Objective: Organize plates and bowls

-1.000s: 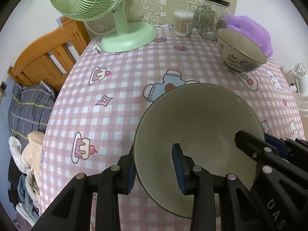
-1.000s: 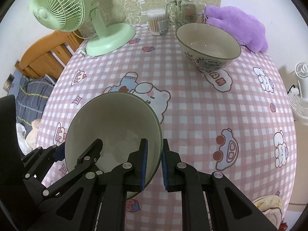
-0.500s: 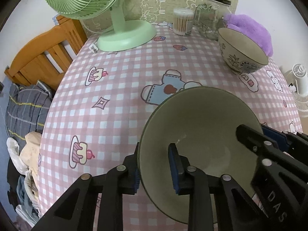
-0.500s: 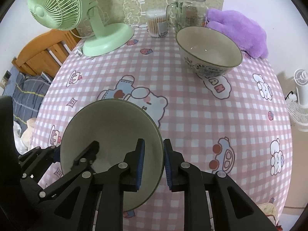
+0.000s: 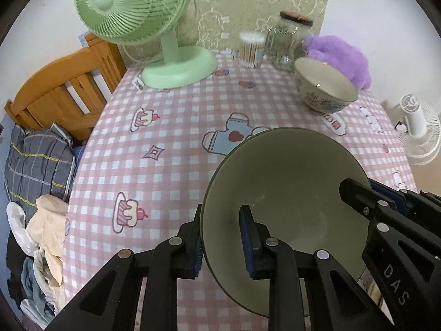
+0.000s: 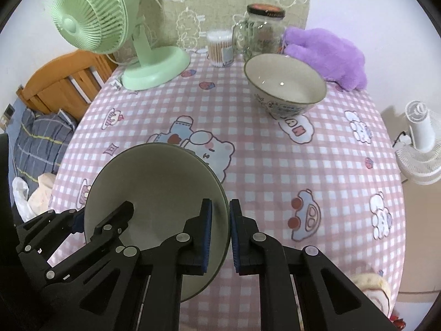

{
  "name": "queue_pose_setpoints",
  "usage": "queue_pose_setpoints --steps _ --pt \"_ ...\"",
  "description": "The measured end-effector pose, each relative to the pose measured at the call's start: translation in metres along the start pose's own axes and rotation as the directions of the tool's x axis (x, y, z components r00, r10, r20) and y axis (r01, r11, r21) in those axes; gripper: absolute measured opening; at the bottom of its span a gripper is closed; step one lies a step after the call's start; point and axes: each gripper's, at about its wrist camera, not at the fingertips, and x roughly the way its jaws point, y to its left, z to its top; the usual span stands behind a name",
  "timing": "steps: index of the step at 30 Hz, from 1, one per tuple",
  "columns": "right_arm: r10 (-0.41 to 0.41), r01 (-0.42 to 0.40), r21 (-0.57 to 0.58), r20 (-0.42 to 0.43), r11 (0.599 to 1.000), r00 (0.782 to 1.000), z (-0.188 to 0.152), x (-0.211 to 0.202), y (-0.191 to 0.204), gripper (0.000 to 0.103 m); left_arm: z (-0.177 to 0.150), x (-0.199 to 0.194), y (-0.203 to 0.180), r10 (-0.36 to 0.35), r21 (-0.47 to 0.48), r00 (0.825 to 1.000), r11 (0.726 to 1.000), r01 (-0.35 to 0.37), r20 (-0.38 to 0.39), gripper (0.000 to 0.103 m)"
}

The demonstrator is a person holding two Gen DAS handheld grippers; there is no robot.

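- Your left gripper (image 5: 220, 241) is clamping its fingers on the left rim of the plain bowl (image 5: 284, 182), one pad outside the wall, one inside.
- Your right gripper (image 6: 220, 234) is pinching the bowl's opposite rim, its fingers clenched on the thin wall; in the left wrist view its housing is showing the white letters "DAS".
- You are holding the plain bowl tilted over the near part of the tabletop (image 6: 264, 149); whether it is clear of the cloth cannot be told.
- The patterned bowl (image 6: 285, 82) is standing upright near the far edge, just beside the purple plush (image 6: 328, 52), well apart from the plain bowl. A cloud on the cloth in front of it is carrying red letters too blurred to read.
- The cotton swab tub (image 6: 220, 48) and the glass jar (image 6: 261, 31) are lining the far edge; their labels are unreadable.
- The green fan (image 5: 154, 30) is filling the far left corner.
- Bare checked cloth is lying open between the two bowls and along the right side.
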Motion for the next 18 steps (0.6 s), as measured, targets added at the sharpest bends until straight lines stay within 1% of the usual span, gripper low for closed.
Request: queue_pose_setpoints --steps 5,8,10,12,18 --pt "-0.016 0.015 0.022 0.039 1.0 0.999 -0.012 -0.029 0.006 0.016 -0.01 -0.028 0.003 -0.022 0.01 0.999 1.0 0.022 0.043 0.022" --pt "-0.027 0.025 0.028 0.06 0.999 0.998 -0.022 -0.046 0.01 0.016 -0.019 -0.043 0.004 -0.018 0.021 0.997 1.0 0.017 0.069 0.022" --pt "-0.041 0.039 0.02 0.072 0.999 0.997 -0.03 -0.057 0.015 0.016 -0.026 -0.051 0.004 -0.024 0.031 0.997 0.999 0.022 0.076 0.022" --pt "-0.056 0.055 0.018 0.082 0.998 0.995 -0.039 -0.068 0.018 0.016 -0.033 -0.059 0.006 -0.043 0.028 0.996 0.999 0.041 0.077 0.022" --pt "-0.076 0.072 0.036 0.108 0.997 0.991 -0.064 -0.097 0.023 0.016 -0.056 -0.087 0.004 -0.063 0.04 0.992 0.997 0.059 0.11 0.022"
